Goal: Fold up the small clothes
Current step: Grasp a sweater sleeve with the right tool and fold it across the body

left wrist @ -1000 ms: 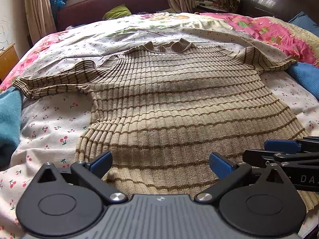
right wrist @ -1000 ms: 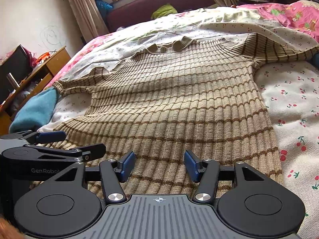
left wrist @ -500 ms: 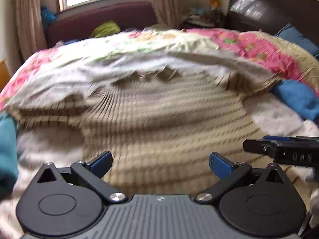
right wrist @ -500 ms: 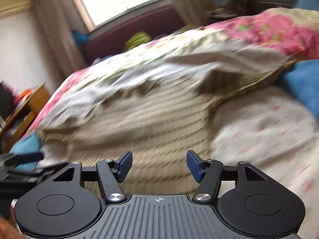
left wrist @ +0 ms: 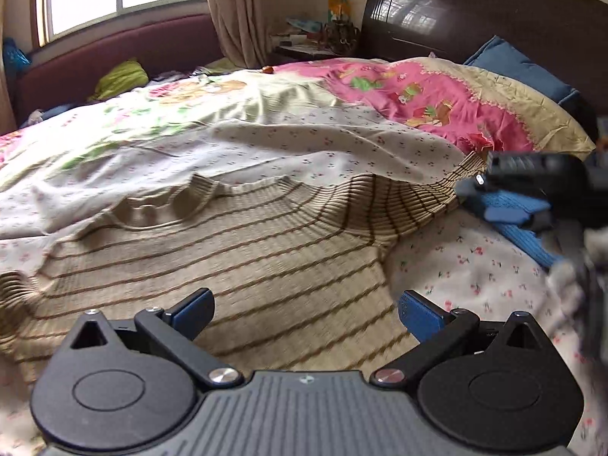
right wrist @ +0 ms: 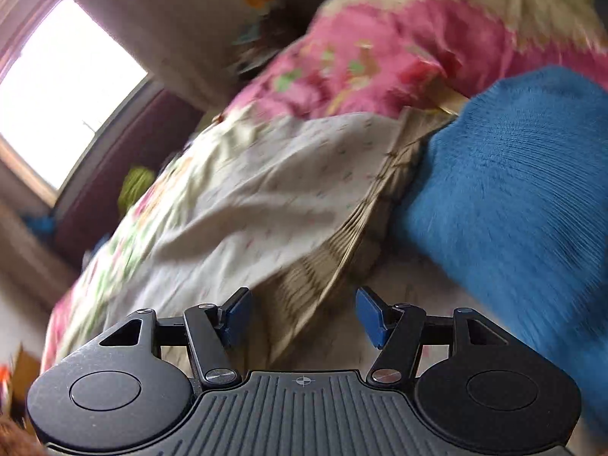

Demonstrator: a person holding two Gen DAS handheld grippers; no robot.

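A beige ribbed sweater (left wrist: pixel 228 250) with thin brown stripes lies spread flat on the bed, collar toward the far side. My left gripper (left wrist: pixel 306 311) hovers open over the sweater's body near its right side, with nothing between its blue pads. The sweater's right sleeve (left wrist: pixel 410 197) stretches toward the right edge, where a blurred blue finger (left wrist: pixel 505 214) of the other gripper shows. In the right wrist view, tilted and blurred, my right gripper (right wrist: pixel 304 317) is open just above that sleeve (right wrist: pixel 342 243), not touching it.
A blue knitted garment (right wrist: pixel 513 197) lies right beside the sleeve's end. A pink flowered quilt (left wrist: pixel 437 95) and a dark headboard (left wrist: pixel 494 11) are behind it. The cherry-print sheet (left wrist: pixel 475 273) covers the bed; a maroon window bench (left wrist: pixel 95 60) runs along the far side.
Both grippers have swept from the sweater's hem toward its right side. The right one rolled and went out to the right sleeve by the blue garment, its jaws slightly wider.
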